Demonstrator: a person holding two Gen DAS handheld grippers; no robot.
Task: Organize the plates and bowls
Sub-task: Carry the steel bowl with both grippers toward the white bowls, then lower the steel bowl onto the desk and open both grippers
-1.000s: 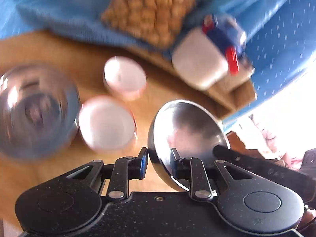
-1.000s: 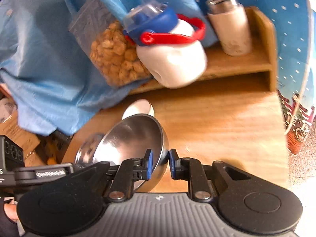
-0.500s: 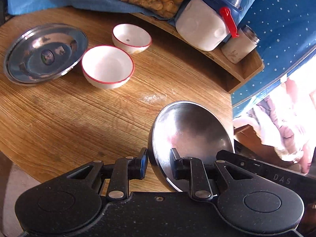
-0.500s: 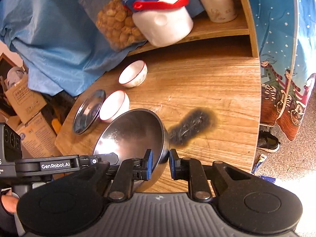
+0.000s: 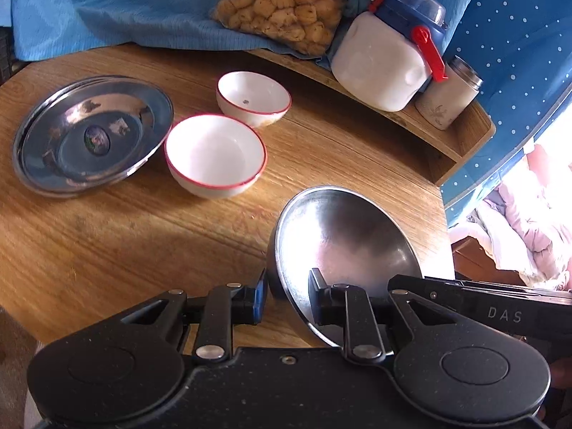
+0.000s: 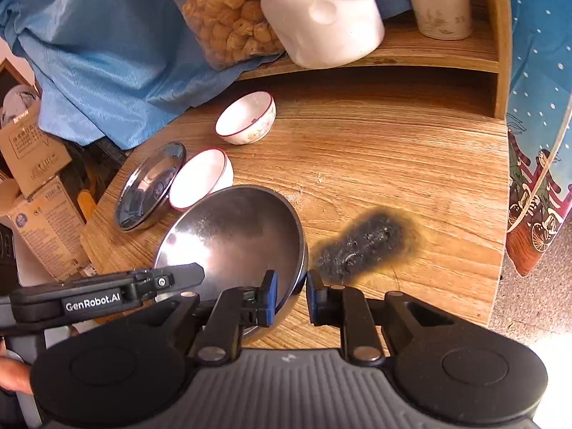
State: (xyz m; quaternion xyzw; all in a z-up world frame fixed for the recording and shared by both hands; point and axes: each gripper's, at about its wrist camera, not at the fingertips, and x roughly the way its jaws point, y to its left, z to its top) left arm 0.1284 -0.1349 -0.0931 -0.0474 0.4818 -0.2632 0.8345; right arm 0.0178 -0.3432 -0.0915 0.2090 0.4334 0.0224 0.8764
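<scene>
A steel bowl point(image 5: 350, 243) hangs tilted just above the near part of the round wooden table point(image 5: 107, 250). My left gripper point(image 5: 287, 300) is shut on its rim on one side. On the opposite side my right gripper point(image 6: 291, 296) is shut on the rim of the same steel bowl point(image 6: 232, 236). Further back stand two white bowls with red rims, the nearer bowl point(image 5: 214, 153) and the farther bowl point(image 5: 254, 96), both upright and empty. A steel plate point(image 5: 93, 136) lies to their left, and the nearer bowl touches its edge.
A wooden shelf point(image 5: 461, 139) at the back carries a white jar point(image 5: 379, 68) with a blue lid, a small cup point(image 5: 447, 103) and a snack bag point(image 5: 286, 0) on blue cloth. A black burn mark point(image 6: 368, 243) scars the tabletop. Cardboard boxes point(image 6: 35, 186) stand left of the table.
Both views have tipped downward and sharpened, so more tabletop shows. The steel bowl has sunk closer to the table, still gripped on both sides.
</scene>
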